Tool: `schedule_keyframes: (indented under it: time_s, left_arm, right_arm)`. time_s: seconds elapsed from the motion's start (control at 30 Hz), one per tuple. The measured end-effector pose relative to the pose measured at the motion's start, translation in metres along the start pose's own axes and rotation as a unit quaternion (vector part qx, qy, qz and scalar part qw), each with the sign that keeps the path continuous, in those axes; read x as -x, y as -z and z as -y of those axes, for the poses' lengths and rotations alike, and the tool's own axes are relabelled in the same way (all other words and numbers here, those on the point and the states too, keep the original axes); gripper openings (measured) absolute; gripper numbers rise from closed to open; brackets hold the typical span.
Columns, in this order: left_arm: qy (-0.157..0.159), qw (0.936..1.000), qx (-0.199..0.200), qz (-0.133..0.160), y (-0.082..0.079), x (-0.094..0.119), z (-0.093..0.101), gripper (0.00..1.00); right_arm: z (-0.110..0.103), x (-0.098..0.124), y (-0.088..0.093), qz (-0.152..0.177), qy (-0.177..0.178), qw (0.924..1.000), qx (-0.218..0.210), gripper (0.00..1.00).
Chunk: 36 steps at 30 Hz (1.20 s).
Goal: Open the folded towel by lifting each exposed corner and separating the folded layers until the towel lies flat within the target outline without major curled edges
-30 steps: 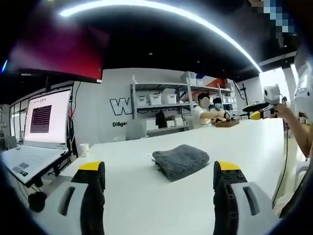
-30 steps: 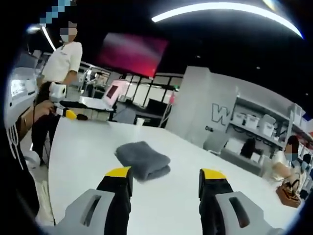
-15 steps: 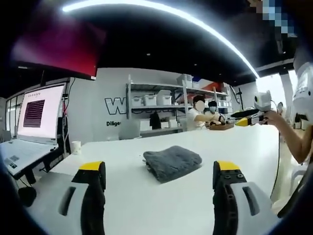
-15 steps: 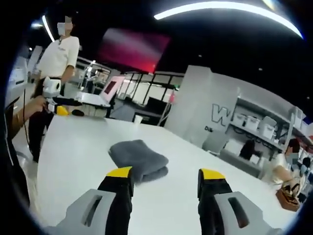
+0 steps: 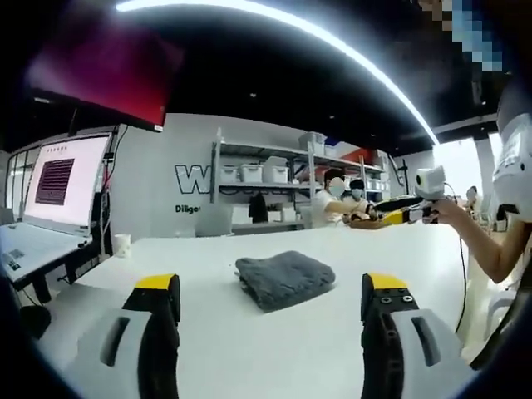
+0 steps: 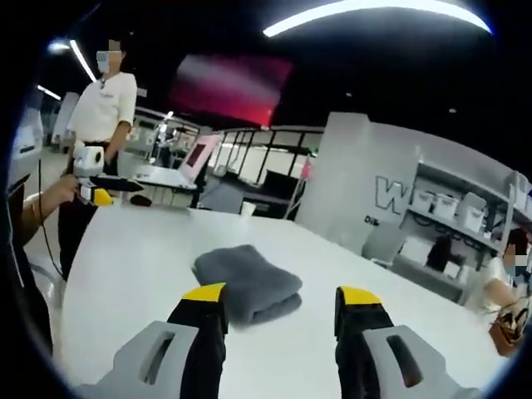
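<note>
On the white table (image 5: 249,341) lies the grey towel (image 5: 285,278), folded into a thick rectangular bundle, layered edges visible along its near side. It sits roughly mid-table, flat, with bare tabletop on all sides. No target outline can be made out on the surface.

Left gripper (image 5: 270,287): jaws spread wide, holding nothing, yellow tips above the table, short of the towel. Towel appears between the two jaws, apart from both.

Right gripper (image 6: 283,295): likewise released, jaws apart and empty. Towel (image 6: 247,282) lies just beyond the left jaw tip in the right gripper view; contact cannot be confirmed, looks separate.

Left gripper view, right side: a hand holds the right gripper (image 5: 405,208) up above the far table edge. Right gripper view, left side: a hand holds the left gripper (image 6: 104,187) above the table's far corner.

Room: grey wall with large white lettering (image 5: 195,177), shelving with white bins (image 5: 266,172), a lit screen (image 5: 65,179) on a stand at the table's left, a paper cup (image 5: 121,244) near that edge. Seated people (image 5: 337,199) at the far end. One person standing in a white shirt (image 6: 101,104). Curved ceiling light strip (image 5: 291,33); red panel (image 6: 229,87) overhead.

Table edges: rounded near corner in the right gripper view (image 6: 71,274); open surface to either side of the towel.
</note>
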<state>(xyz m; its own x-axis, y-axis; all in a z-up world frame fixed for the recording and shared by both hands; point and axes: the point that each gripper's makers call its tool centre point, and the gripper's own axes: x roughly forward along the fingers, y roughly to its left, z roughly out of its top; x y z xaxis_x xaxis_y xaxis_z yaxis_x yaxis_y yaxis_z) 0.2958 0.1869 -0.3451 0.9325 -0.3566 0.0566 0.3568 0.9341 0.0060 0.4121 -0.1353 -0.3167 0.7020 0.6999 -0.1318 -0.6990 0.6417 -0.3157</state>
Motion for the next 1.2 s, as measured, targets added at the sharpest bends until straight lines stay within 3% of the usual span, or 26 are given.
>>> schedule_keyframes:
  time_s: [0.23,0.73,0.97,1.2]
  left_arm:
    - [-0.001,1.0,0.001,-0.005,0.003,-0.002,-0.001,0.88]
    - [-0.006,1.0,0.001,-0.001,-0.001,0.0,-0.006,0.88]
    - [0.017,0.9998,0.008,0.009,-0.005,-0.006,0.003,0.89]
    - [0.016,0.9998,0.01,0.01,-0.006,-0.006,0.003,0.89]
  right_arm:
    - [0.009,-0.019,-0.001,0.005,0.015,0.9998,-0.011,0.48]
    - [0.012,-0.059,-0.008,0.009,0.005,0.9998,-0.019,0.47]
    - [0.012,-0.083,-0.012,0.012,-0.005,0.9996,-0.025,0.47]
    - [0.018,-0.099,-0.012,0.007,0.0,0.9994,-0.033,0.47]
